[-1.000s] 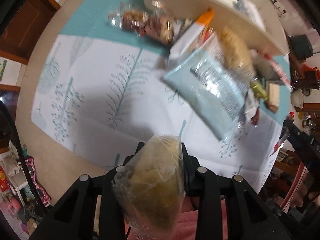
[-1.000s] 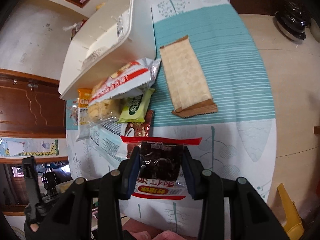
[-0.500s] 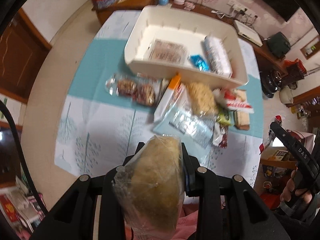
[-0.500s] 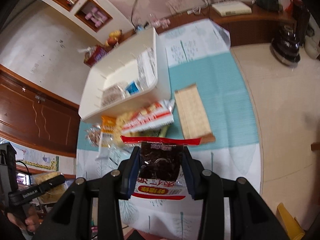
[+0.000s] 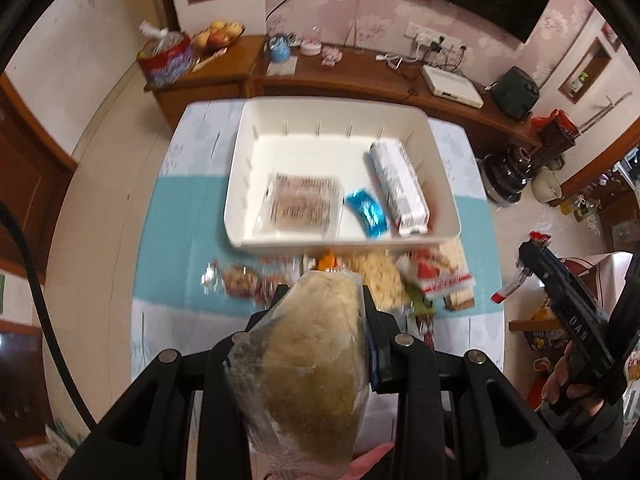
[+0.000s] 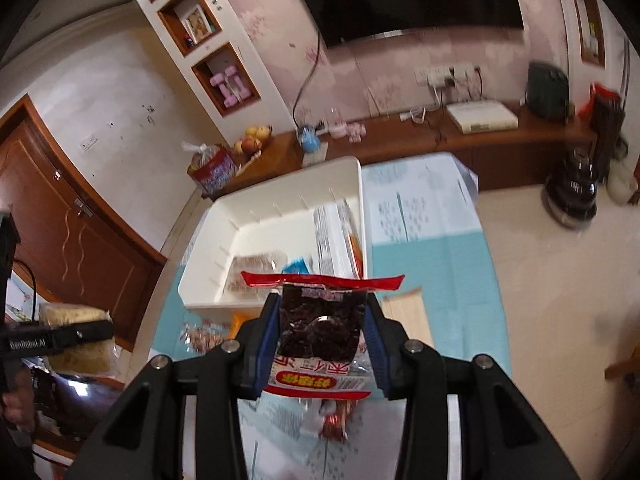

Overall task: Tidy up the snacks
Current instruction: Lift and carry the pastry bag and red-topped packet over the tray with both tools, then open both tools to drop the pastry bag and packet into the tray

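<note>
The left wrist view shows the white bin on the desk with three snacks inside, a pile waiting in front, and each hand-held gripper clamped on one: left a yellow bag, right a dark packet.

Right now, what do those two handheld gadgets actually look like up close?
Both are matte black plastic. The left gripper and right gripper each have two angular fingers with silver screw heads and blue pads. Seen from the other camera, each has a pistol-style handle with white lettering. A black cable curves past the left one.
</note>
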`<move>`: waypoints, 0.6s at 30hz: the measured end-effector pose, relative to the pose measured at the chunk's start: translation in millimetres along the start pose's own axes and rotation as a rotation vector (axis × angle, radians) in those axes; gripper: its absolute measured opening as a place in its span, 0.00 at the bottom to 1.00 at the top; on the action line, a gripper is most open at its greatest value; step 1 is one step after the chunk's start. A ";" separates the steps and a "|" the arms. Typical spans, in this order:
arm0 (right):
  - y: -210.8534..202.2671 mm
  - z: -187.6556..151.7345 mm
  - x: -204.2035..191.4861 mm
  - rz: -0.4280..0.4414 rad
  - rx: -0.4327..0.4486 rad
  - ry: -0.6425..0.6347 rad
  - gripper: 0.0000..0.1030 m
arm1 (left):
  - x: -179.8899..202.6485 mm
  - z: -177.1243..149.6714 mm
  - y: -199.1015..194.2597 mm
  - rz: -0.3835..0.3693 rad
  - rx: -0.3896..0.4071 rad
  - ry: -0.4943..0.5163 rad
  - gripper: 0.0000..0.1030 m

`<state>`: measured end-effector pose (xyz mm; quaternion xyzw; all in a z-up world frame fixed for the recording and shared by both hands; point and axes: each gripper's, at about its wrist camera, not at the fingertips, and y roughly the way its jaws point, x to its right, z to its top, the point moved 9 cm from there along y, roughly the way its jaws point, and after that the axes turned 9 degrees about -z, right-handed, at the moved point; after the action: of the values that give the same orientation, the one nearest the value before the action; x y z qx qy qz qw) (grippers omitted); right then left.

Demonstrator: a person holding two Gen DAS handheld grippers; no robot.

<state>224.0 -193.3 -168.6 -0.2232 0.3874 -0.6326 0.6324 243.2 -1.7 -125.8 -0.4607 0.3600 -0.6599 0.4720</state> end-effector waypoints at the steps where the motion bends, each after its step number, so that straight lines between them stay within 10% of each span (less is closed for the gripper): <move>1: 0.6 3.3 -3.0 -0.006 0.013 -0.010 0.39 | -0.6 5.7 0.8 -0.009 0.006 0.010 0.30; 18: 53.7 27.0 -44.4 -0.098 0.124 -0.081 0.39 | -49.2 77.1 47.2 -0.191 0.214 0.074 0.30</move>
<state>282.9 -150.3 -184.7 -0.2278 0.3103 -0.6761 0.6283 336.4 28.3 -157.5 -0.4153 0.2592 -0.7528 0.4400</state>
